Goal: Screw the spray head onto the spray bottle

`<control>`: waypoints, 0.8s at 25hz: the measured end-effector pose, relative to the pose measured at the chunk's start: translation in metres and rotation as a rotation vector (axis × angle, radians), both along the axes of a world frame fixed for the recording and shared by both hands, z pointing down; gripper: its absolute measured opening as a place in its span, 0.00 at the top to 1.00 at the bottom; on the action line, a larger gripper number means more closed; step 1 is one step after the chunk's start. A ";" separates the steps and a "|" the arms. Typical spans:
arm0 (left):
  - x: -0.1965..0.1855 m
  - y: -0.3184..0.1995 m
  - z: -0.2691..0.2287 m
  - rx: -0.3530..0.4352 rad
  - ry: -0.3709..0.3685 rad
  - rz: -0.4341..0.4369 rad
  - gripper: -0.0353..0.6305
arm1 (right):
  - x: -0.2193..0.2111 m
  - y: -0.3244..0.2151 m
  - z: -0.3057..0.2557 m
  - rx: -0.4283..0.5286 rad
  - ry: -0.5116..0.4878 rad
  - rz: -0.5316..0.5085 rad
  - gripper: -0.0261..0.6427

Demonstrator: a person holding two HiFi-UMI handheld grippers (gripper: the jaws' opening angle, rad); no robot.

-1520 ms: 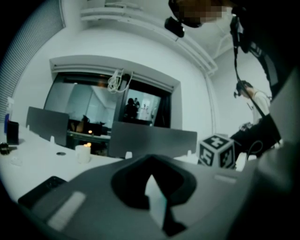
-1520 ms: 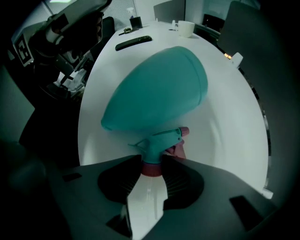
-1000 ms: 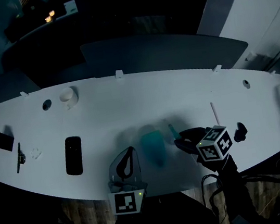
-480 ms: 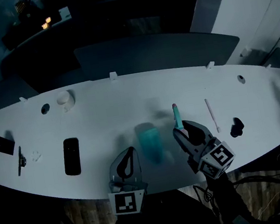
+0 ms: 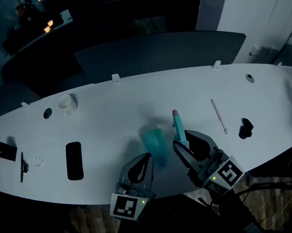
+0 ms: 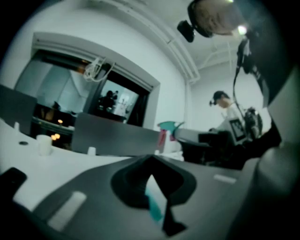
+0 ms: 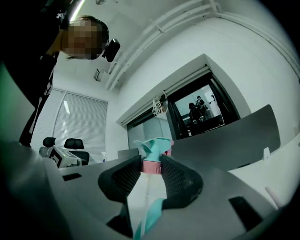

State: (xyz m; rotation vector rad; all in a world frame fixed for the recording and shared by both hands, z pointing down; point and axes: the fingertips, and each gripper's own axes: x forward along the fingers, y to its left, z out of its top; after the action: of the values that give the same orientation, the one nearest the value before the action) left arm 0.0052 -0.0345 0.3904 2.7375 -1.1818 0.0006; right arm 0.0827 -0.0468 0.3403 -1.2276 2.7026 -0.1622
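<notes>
Lifted off the white desk (image 5: 107, 114) since the earlier frame, the teal spray head with its pink collar (image 5: 178, 127) now stands upright in the right tongs (image 5: 191, 143), whose pads are clamped on that collar (image 7: 152, 166). The left tongs (image 5: 143, 166) have slid closer to the translucent teal spray bottle (image 5: 154, 142); they are pressed together and seem to hold nothing. The bottle stands on the desk between the two tongs, just ahead of the left tips. Picking up looks done; steadying the bottle, seating the head and screwing it on remain.
</notes>
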 end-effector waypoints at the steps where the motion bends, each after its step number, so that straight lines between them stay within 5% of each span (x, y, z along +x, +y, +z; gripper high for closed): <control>1: 0.012 0.008 0.001 -0.002 0.000 0.083 0.94 | 0.000 0.000 -0.002 0.003 0.000 -0.003 0.78; 4: 0.037 0.022 0.005 0.024 -0.061 0.196 0.94 | 0.001 0.000 -0.003 0.009 0.009 -0.001 0.78; 12: 0.041 0.022 0.006 0.024 -0.042 0.181 0.94 | 0.001 0.002 -0.005 0.007 0.016 -0.006 0.78; 16: 0.054 0.035 0.003 0.098 -0.135 0.268 0.94 | 0.000 0.001 -0.010 0.016 0.004 -0.018 0.78; 20: 0.063 0.025 0.006 0.142 -0.183 0.203 0.94 | -0.006 0.001 -0.016 0.026 -0.007 -0.036 0.78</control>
State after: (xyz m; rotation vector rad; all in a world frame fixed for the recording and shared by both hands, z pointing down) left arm 0.0683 -0.0091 0.3960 3.0267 -0.9719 0.2033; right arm 0.0771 -0.0457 0.3243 -1.1695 2.7131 -0.1347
